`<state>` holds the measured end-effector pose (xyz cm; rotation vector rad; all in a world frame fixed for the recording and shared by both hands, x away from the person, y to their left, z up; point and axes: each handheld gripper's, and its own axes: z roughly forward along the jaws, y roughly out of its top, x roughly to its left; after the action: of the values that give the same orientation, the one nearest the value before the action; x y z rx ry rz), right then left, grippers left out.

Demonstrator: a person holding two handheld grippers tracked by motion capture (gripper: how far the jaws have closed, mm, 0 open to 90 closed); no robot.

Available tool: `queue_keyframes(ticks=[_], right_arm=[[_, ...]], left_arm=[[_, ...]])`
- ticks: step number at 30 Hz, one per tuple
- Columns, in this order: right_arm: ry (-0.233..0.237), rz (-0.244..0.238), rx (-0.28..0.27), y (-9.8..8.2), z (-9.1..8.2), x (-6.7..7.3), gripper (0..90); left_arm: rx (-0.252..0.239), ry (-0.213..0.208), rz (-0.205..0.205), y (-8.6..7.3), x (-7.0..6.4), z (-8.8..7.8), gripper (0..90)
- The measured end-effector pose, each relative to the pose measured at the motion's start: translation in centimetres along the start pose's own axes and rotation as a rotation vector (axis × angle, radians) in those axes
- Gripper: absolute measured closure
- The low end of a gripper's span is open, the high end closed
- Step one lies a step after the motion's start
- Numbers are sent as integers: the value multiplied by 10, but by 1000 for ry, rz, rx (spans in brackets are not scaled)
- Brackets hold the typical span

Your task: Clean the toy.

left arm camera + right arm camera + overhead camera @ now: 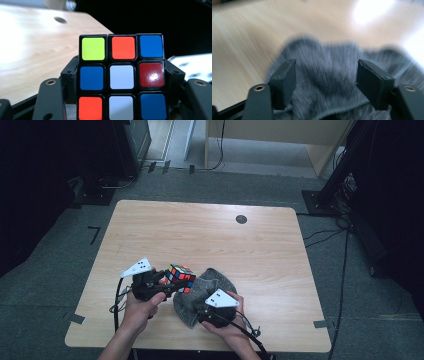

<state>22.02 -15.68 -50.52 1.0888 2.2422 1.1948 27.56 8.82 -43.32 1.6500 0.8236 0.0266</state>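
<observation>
Nearest the table's front edge, the person's right hand (227, 326) holds the right tool (212, 307) over a rumpled grey knitted cloth (200, 292). In the right gripper view its jaws stand apart with the blurred grey knit (327, 82) spread beneath and between them; they close on nothing. The tool points away from the person, toward the far side of the table, with its grey three-cornered plate (220, 298) facing up.

Just left of it, the left hand (141, 305) grips the left tool (172, 282), which points rightward across the table and is clamped on a multicoloured plastic puzzle cube with black edges (180, 276). The cube has no long axis; it sits squarely between the jaws, touching or just beside the cloth's left edge. In the left gripper view the facing side of the cube (121, 77) shows yellow-green, orange and blue stickers on top, blue, white and red in the middle, orange, white and blue below.

Beyond both lies the light wooden table (200, 235), with a small dark round hole (241, 219) near its far edge.
</observation>
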Motion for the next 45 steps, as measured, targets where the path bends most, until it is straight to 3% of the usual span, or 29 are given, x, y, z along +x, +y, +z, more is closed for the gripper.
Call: queue_keyframes(ticks=[3,5,8,9,11,15,17,20,24,28,31,34,37,39,42,45], right_arm=[[16,21,104,-5,8,-6,374],[22,31,127,-6,7,-14,373],[-53,20,147,-8,-1,-30,373],[-76,44,151,-10,-5,-38,375],[-75,97,135,-13,-14,-54,376],[-33,197,5,-9,-38,-73,357],[-11,221,-51,-3,-41,-72,321],[19,190,-49,2,-30,-58,247],[-40,141,34,0,-8,-44,188],[-116,95,118,-6,2,-42,161],[-120,95,169,-10,7,-45,157],[-113,85,165,-11,7,-45,163],[-106,75,125,-16,6,-47,199],[-112,83,108,-17,3,-50,294],[-114,81,94,-19,1,-53,402],[-122,84,81,-20,-2,-56,593]], left_arm=[[-40,30,6,-2,3,-5,338],[-51,46,7,-4,5,-7,338],[-48,53,14,-6,7,-8,337],[-47,58,20,-7,6,-7,337],[-33,75,46,-9,5,-6,336],[-5,113,98,-12,1,0,335],[12,129,115,-13,-1,3,335],[36,135,142,-15,-3,6,336],[51,147,181,-17,-6,8,338],[50,137,251,-18,-9,7,339],[40,181,312,-21,-13,7,339],[19,177,311,-23,-12,8,340],[14,177,316,-24,-10,9,339],[14,194,334,-26,-10,10,339],[55,207,323,-26,-11,12,339],[66,162,294,-23,-13,13,339]])
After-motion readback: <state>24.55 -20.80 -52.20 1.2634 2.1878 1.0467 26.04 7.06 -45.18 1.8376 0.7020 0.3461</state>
